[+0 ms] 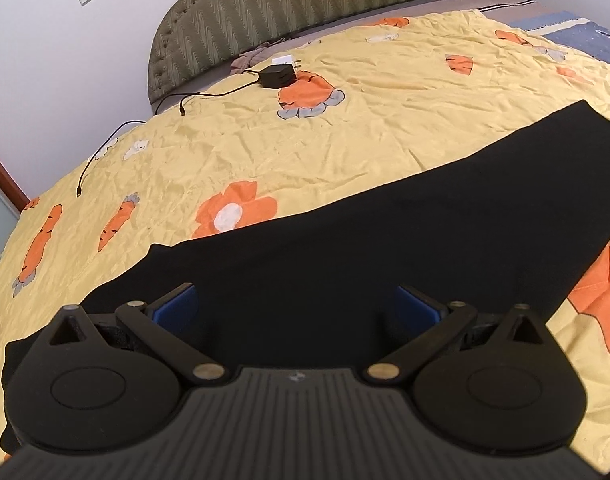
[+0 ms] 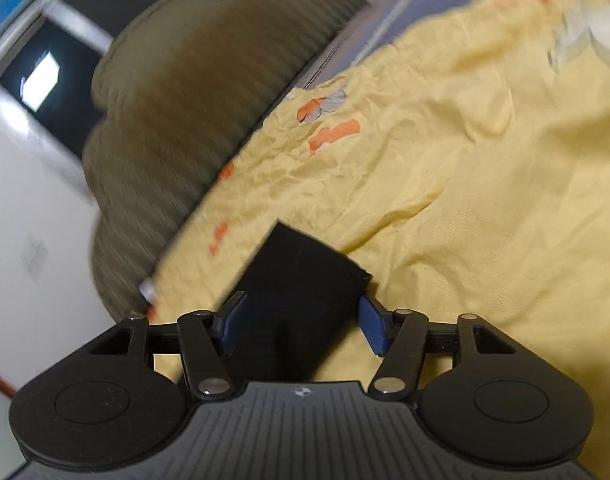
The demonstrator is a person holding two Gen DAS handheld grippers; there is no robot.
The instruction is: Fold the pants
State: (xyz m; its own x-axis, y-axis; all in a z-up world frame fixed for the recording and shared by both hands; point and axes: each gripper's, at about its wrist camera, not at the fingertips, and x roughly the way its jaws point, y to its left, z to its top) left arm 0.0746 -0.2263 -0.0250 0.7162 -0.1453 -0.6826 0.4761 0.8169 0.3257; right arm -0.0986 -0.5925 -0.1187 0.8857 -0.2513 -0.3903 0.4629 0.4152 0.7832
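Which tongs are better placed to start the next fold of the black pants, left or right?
Probably the right tongs: an end of the black pants lies between their open fingers, ready to pinch. The left tongs are open above the middle of the pants, away from an edge.

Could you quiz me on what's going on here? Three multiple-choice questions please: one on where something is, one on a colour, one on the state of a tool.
1. Where does the black charger lie?
A. on the yellow bedspread near the headboard
B. on the floor
C. on the pants

2. What colour are the pants?
A. blue
B. black
C. grey

3. How does the left tool stand?
A. shut on the pants
B. shut on the cable
C. open above the pants

Answers: 1 A, it sits on the sheet below the headboard; 2 B, the cloth is plain black; 3 C, its blue pads are wide apart with cloth visible between them.
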